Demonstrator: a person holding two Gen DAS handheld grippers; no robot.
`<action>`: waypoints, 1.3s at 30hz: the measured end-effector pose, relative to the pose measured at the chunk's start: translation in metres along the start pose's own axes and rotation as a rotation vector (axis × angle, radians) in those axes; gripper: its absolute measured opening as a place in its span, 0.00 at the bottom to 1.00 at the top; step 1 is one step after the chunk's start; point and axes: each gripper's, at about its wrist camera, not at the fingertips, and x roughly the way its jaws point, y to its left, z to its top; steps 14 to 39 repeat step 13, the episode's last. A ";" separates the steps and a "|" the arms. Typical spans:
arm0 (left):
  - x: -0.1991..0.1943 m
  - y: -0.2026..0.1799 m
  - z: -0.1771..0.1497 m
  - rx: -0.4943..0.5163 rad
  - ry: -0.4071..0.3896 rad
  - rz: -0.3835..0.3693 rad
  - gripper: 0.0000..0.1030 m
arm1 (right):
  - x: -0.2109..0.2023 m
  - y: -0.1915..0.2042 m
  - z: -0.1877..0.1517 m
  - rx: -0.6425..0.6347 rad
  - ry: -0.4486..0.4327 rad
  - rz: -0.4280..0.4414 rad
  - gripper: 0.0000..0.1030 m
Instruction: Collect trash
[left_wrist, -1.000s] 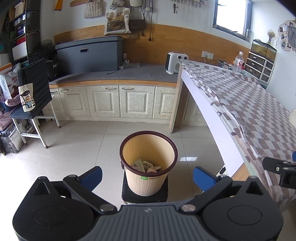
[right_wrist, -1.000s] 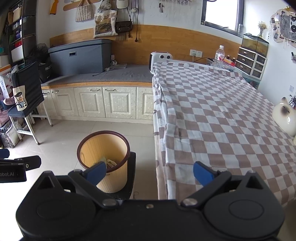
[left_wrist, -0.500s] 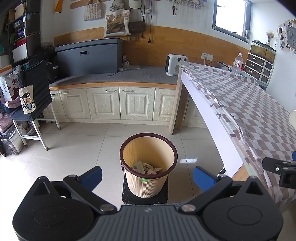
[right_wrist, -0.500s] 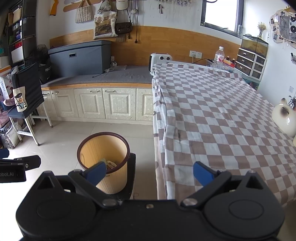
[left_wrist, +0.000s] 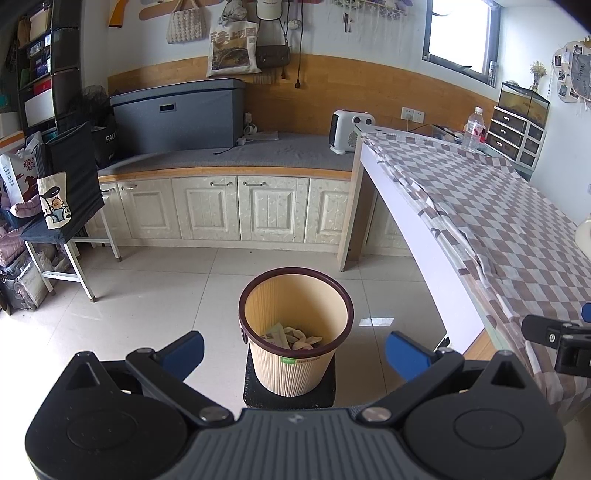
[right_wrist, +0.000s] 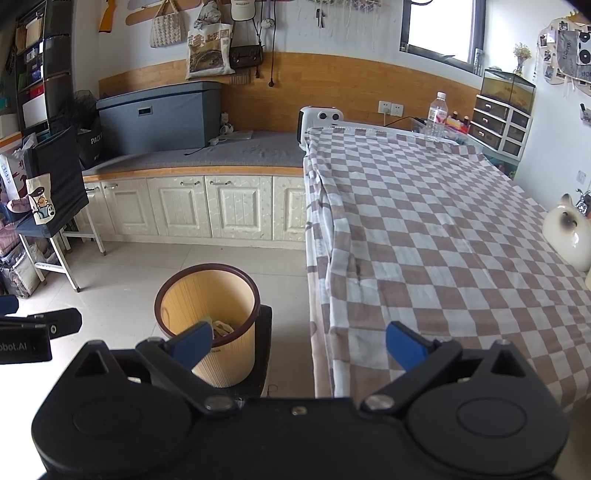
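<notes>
Both the left gripper (left_wrist: 294, 350) and right gripper (right_wrist: 299, 342) hang spread and empty above the bin (left_wrist: 294, 328), where crumpled trash (left_wrist: 291, 336) lies at the bottom, apparently deposited.

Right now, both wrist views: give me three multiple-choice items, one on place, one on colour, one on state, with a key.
1. Where does the waste bin stand?
A. on the checked tablecloth
B. on a dark block on the floor, beside the table
C. on the grey counter

2. What colour is the bin's rim?
A. dark brown
B. green
C. white

3. What state is the left hand-held gripper in?
A. shut on paper
B. shut, holding nothing
C. open, holding nothing

Key: B, the bin sits on a dark block on the tiles next to the tablecloth; A, a dark brown ring tops the beige wall; C, its blue fingertips stand wide apart with nothing between them.
</notes>
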 end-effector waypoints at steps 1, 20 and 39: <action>0.000 0.000 0.001 0.001 -0.001 0.000 1.00 | 0.000 0.000 0.000 0.000 0.000 0.000 0.98; 0.001 -0.002 -0.001 0.001 -0.004 0.002 1.00 | 0.001 -0.001 -0.001 0.000 -0.001 0.001 0.99; 0.001 -0.002 -0.001 0.001 -0.004 0.002 1.00 | 0.001 -0.001 -0.001 0.000 -0.001 0.001 0.99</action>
